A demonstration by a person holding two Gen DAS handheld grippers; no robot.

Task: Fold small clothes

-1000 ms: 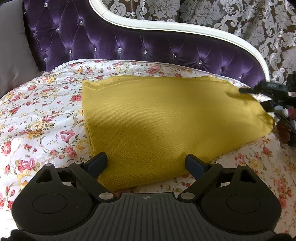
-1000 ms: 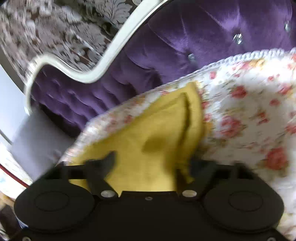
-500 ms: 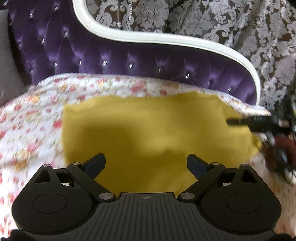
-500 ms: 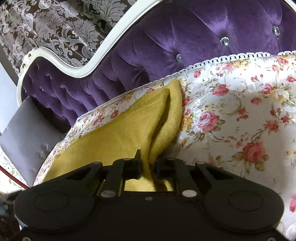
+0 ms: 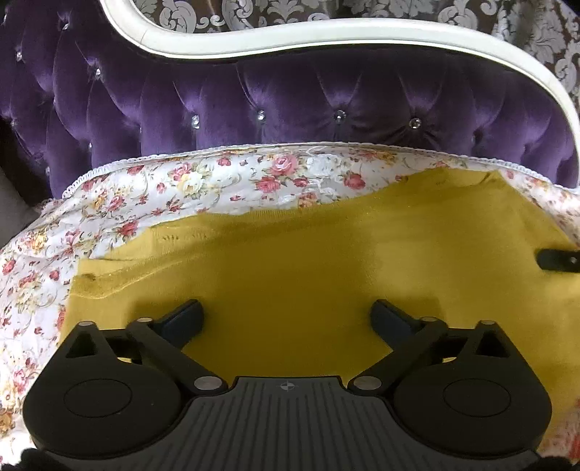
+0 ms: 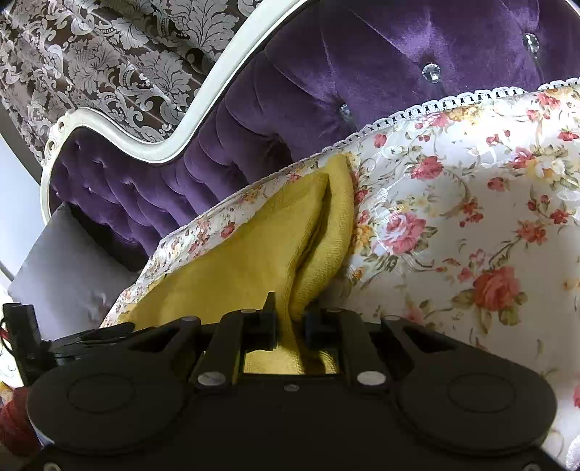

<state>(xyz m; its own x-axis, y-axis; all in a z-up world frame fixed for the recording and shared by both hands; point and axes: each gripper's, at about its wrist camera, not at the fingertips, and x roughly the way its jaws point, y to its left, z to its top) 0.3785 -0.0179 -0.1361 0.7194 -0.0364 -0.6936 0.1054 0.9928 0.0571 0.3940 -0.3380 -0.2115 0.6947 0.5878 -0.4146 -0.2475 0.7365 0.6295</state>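
Observation:
A mustard-yellow knit garment [image 5: 290, 268] lies flat on the floral cover [image 5: 217, 181] of a sofa seat. My left gripper [image 5: 286, 313] hovers over the garment's near part. Its jaws are opening wide, and the cloth lies under them, not pinched. At the right edge of the left wrist view, the tip of my right gripper [image 5: 558, 259] rests on the garment's right end. In the right wrist view the right gripper [image 6: 290, 315] is shut on a bunched fold of the yellow garment [image 6: 253, 246], which rises between its fingers.
The purple tufted sofa back [image 5: 290, 101] with its white frame [image 5: 326, 32] stands right behind the seat. A grey cushion [image 6: 61, 261] sits at the far end of the sofa. Bare floral cover [image 6: 471, 217] extends right of the garment.
My left gripper has slid across and forward over the garment, closer to the sofa back. The right gripper's fingers have come together on the yellow fold and stayed put.

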